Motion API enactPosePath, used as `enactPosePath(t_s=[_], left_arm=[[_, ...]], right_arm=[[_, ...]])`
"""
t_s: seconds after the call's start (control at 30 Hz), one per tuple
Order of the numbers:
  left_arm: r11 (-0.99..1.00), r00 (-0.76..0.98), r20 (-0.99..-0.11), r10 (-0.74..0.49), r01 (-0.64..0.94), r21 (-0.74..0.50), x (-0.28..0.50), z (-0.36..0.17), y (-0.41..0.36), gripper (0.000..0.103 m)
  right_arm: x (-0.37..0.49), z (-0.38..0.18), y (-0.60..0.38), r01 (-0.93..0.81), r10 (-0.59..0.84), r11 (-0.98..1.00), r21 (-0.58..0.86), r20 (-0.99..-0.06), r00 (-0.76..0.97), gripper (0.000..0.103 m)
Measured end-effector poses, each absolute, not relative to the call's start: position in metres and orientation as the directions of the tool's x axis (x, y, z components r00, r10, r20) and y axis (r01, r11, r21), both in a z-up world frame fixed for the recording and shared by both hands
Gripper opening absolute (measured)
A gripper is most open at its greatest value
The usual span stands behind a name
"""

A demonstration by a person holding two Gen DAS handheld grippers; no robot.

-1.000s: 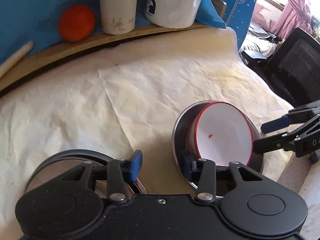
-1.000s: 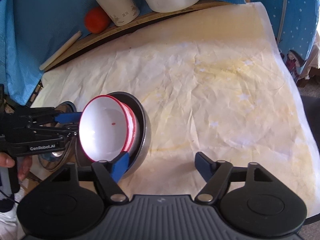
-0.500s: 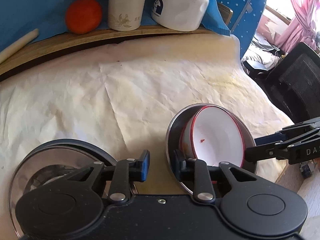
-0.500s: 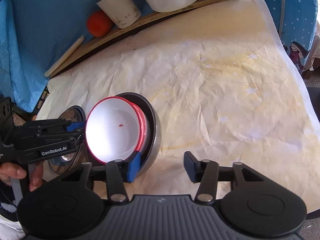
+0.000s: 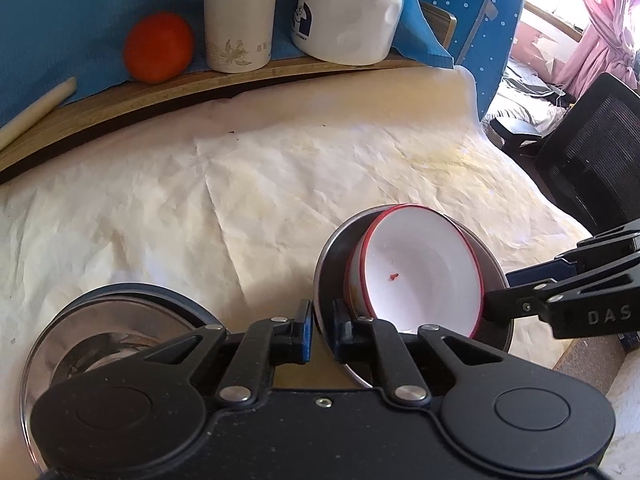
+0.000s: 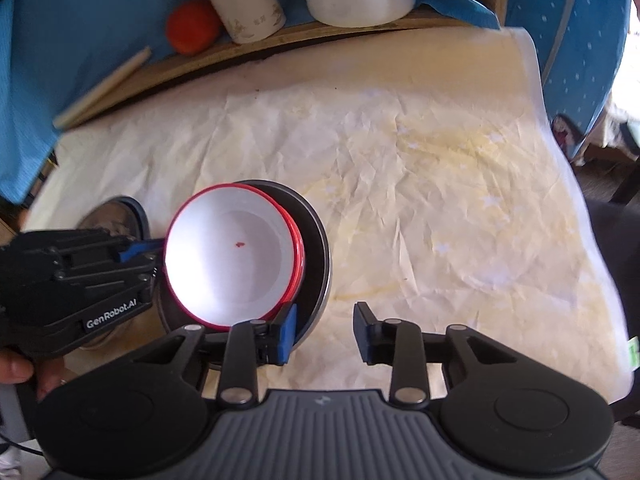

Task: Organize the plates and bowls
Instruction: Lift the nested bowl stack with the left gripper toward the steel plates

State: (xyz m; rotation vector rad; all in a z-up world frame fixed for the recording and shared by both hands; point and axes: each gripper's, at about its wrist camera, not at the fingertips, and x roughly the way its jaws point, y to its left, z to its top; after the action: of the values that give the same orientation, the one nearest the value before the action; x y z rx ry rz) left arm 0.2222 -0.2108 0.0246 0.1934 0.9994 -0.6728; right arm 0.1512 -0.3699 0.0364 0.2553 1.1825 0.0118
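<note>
White bowls with red rims (image 5: 420, 280) (image 6: 232, 256) lie nested and tilted inside a dark steel bowl (image 5: 332, 256) (image 6: 316, 240) on the paper-covered table. My left gripper (image 5: 322, 332) (image 6: 158, 258) is shut on the steel bowl's near rim. My right gripper (image 6: 324, 332) (image 5: 500, 288) straddles the opposite rim and its jaws are closing. Its blue pad (image 6: 286, 332) is inside the bowl, while the other pad stands clear of the outside wall. A second shiny steel bowl (image 5: 112, 320) (image 6: 116, 212) sits just left of my left gripper.
A wooden ledge (image 5: 280, 76) at the back carries an orange (image 5: 158, 52), a white flask (image 5: 240, 20), a white jug (image 5: 344, 20) and a pale stick (image 5: 36, 112). A black chair (image 5: 592, 160) stands off the table's right edge. A person's hand (image 6: 16, 368) holds the left gripper.
The left jaws have closed from half open onto the steel bowl's rim. The right jaws have narrowed around the opposite rim, and the right gripper has shifted slightly.
</note>
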Motion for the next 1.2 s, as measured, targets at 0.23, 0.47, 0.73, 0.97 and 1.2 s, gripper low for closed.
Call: enactPosePath(t_s=[0.23, 0.47, 0.73, 0.97, 1.2], left_arm=[[0.788, 0.372, -0.820, -0.435, 0.598, -0.146, 0.221, 0.024, -0.210, 0.009], [0.785, 0.381, -0.819, -0.429, 0.605, -0.131, 0.218, 0.025, -0.211, 0.008], [0.783, 0.383, -0.819, -0.428, 0.610, -0.124, 0.218, 0.024, -0.211, 0.009], [0.794, 0.396, -0.809, -0.435, 0.592, -0.137, 0.216, 0.023, -0.210, 0.008], [0.800, 0.396, -0.807, -0.438, 0.581, -0.149, 0.214, 0.024, -0.208, 0.007]], right_arm=[[0.157, 0.035, -0.366, 0.124, 0.131, 0.975, 0.185, -0.926, 0.353, 0.033], [0.162, 0.022, -0.374, 0.133, 0.233, 0.948, 0.289, -0.915, 0.331, 0.020], [0.162, 0.018, -0.373, 0.141, 0.255, 0.939, 0.314, -0.910, 0.327, 0.021], [0.161, 0.016, -0.378, 0.147, 0.291, 0.924, 0.353, -0.898, 0.330, 0.022], [0.158, 0.016, -0.381, 0.149, 0.304, 0.917, 0.370, -0.891, 0.337, 0.022]])
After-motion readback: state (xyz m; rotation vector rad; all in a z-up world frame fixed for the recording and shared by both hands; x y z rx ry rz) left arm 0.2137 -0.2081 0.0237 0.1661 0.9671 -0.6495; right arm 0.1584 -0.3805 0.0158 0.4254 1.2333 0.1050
